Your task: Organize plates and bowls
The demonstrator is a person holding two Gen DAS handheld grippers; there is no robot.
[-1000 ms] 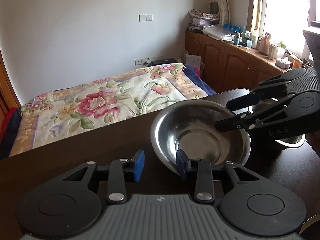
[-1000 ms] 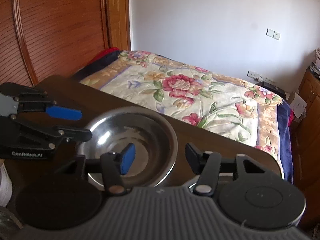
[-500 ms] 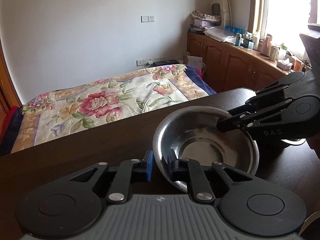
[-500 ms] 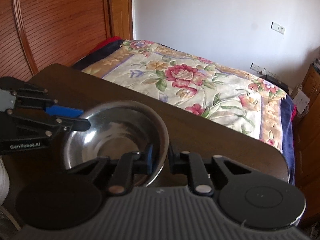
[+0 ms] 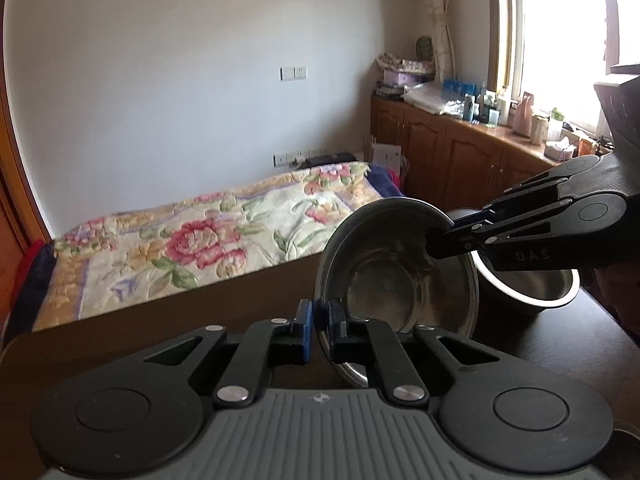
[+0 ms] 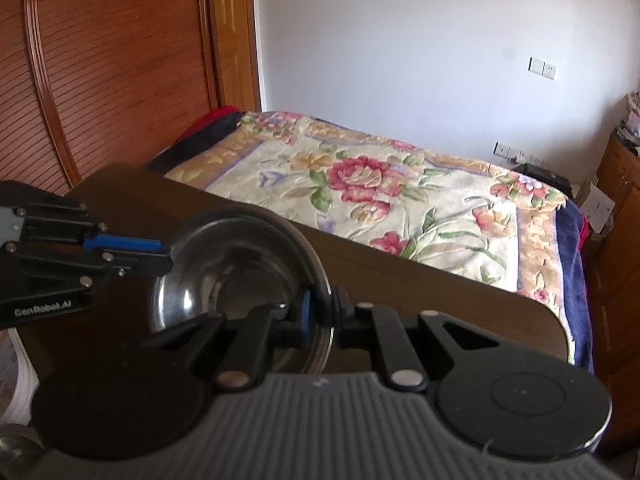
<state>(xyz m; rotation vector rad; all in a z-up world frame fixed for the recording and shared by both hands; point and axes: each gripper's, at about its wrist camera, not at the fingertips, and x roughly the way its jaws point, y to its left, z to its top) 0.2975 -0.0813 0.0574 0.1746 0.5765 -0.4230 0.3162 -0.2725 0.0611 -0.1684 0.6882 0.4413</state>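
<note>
Shiny steel bowl (image 5: 394, 276) tilted above counter (image 5: 160, 332); left gripper (image 5: 319, 322) and right gripper (image 6: 320, 308) jaws both pinch its rim.

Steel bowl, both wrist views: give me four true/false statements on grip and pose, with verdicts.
1. Both grippers pinch the steel bowl by its rim. True: left gripper, right gripper.
2. The bowl lies flat on the table. False: it is tilted up steeply.
3. A second metal bowl sits behind the right gripper. True.
4. The left gripper is open. False: its jaws are closed on the rim.
</note>
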